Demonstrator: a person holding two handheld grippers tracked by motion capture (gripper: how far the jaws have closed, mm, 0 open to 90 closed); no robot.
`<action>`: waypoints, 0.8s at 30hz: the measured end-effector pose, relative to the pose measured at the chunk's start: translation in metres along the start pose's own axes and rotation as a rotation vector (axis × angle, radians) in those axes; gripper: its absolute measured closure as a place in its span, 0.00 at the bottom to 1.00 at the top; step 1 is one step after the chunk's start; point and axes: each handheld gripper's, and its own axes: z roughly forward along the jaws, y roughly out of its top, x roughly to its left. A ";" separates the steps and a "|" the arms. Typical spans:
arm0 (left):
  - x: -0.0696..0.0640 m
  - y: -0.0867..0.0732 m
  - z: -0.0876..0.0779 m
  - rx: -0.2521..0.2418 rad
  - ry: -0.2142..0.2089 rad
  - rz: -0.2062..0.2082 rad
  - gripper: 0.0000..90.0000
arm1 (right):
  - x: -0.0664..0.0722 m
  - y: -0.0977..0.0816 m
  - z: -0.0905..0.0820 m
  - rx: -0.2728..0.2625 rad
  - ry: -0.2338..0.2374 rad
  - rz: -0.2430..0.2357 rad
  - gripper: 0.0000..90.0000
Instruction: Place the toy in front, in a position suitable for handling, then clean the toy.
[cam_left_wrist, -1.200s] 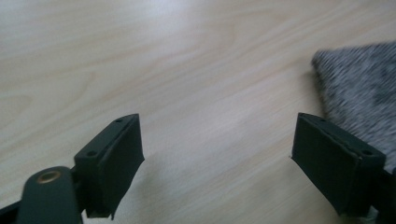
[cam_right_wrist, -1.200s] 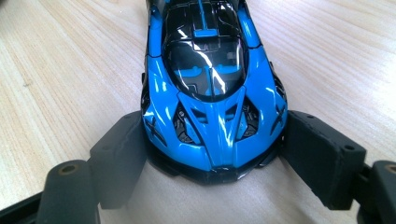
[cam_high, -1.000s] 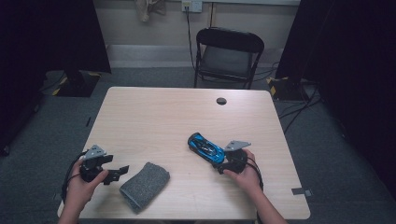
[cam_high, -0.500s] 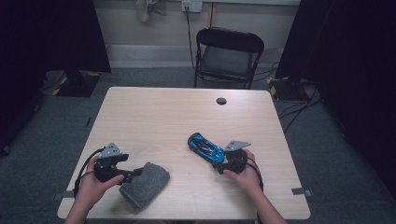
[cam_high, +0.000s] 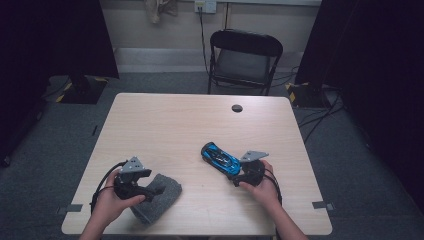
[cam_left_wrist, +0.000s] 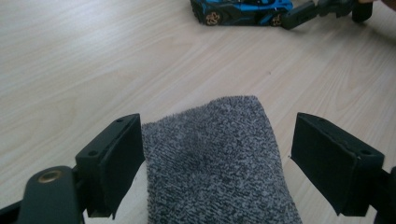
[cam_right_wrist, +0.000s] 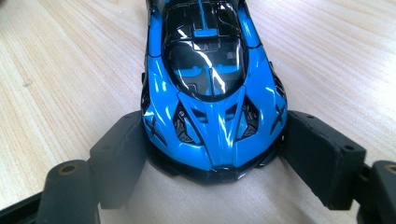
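The left gripper (cam_high: 150, 190) is held in the person's left hand (cam_high: 112, 202) near the front left part of the table (cam_high: 165, 125). In the left gripper view its two black jaws are seen standing apart on either side of a grey cloth (cam_left_wrist: 219, 163); one jaw lies close against the cloth's edge, while a clear gap is left between the other jaw and the cloth, so the cloth is straddled but not clamped. In the high view the cloth (cam_high: 162, 192) is seen lying flat on the table, with its far end poking out beyond the jaws.

The right gripper (cam_high: 240, 176) is held in the right hand (cam_high: 262, 187) near the front right of the table. In the right gripper view a blue and black toy car (cam_right_wrist: 210, 93) is found between its jaws. Both jaws are set against the sides of the car's nearer end, and the car is gripped there. The car (cam_high: 220, 157) is seen in the high view resting on the table, angled away from the gripper toward the middle of the tabletop, well apart from the cloth.

Farther out, a small round dark hole (cam_high: 237, 108) is seen near the far edge of the table, and a black folding chair (cam_high: 245, 60) is placed behind that edge.
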 end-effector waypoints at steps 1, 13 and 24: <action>-0.001 -0.001 0.000 0.003 -0.001 0.003 0.18 | 0.000 0.000 0.000 0.000 0.000 0.000 0.26; -0.012 -0.012 0.008 0.028 -0.044 -0.013 0.18 | 0.000 0.000 0.000 0.000 -0.001 0.000 0.26; -0.015 -0.025 0.021 0.124 -0.036 0.051 0.27 | 0.001 -0.001 -0.001 0.000 -0.007 0.005 0.26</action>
